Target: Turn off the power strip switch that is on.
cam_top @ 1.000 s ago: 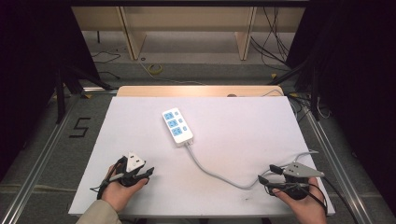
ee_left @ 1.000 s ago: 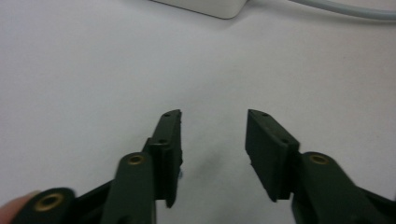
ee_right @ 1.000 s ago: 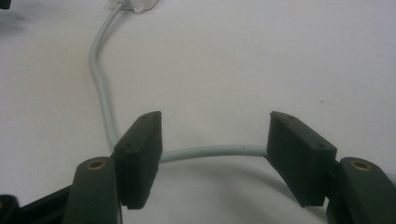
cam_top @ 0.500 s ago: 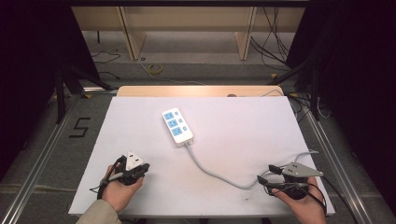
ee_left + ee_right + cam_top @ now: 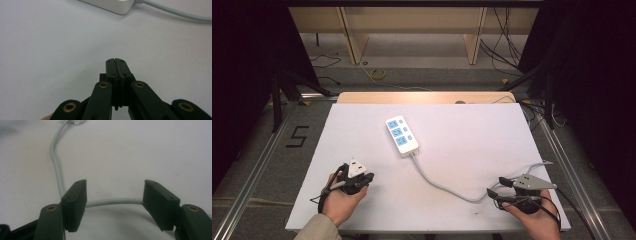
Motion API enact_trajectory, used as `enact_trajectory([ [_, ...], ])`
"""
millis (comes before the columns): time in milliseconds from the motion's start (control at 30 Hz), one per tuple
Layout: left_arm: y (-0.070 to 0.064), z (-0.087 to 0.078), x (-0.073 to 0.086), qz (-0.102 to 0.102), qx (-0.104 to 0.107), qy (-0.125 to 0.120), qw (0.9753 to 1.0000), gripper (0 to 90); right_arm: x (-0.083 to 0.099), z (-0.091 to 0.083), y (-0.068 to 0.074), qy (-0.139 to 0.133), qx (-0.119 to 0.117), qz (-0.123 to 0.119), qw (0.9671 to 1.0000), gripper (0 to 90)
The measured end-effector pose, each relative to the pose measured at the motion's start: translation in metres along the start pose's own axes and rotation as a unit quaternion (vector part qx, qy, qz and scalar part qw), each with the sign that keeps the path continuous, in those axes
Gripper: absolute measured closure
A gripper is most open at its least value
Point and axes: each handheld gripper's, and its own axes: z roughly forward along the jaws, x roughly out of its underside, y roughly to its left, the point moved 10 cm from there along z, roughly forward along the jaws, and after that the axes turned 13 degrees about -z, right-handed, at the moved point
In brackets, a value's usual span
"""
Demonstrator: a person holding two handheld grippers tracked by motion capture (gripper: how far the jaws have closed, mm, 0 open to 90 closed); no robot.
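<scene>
A white power strip [image 5: 402, 135] with blue sockets lies in the middle of the white table [image 5: 462, 130]. Its grey cable [image 5: 437, 182] curves toward the front right. My left gripper [image 5: 368, 177] rests at the front left in a hand; its jaws are pressed together with nothing between them [image 5: 116, 61]. It points at the strip's near end [image 5: 112, 6]. My right gripper [image 5: 496, 189] sits at the front right, open. The grey cable [image 5: 112, 201] lies on the table between its two fingers [image 5: 75, 195], touching neither pad that I can see.
The table's front edge [image 5: 422, 231] runs just under both hands. A wooden strip [image 5: 422, 97] borders the far edge. Metal rails [image 5: 257, 165] flank the table, with dark stands and loose floor cables [image 5: 377, 74] beyond. A "5" [image 5: 297, 136] is marked on the floor at left.
</scene>
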Motion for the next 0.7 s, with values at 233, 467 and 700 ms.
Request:
enact_trajectory([
  [233, 0.000, 0.000, -0.005, -0.004, 0.001, 0.001, 1.0000, 89.9, -0.001, 0.003, 0.002, 0.000, -0.003, -0.003, 1.0000, 36.7],
  [467, 0.000, 0.002, -0.009, -0.002, -0.001, 0.001, 1.0000, 89.9, 0.000, 0.002, 0.000, 0.000, -0.001, -0.002, 1.0000, 36.7],
  [700, 0.000, 0.005, -0.018, -0.005, -0.003, 0.000, 1.0000, 89.9, 0.000, 0.002, 0.000, 0.002, -0.002, -0.003, 1.0000, 36.7],
])
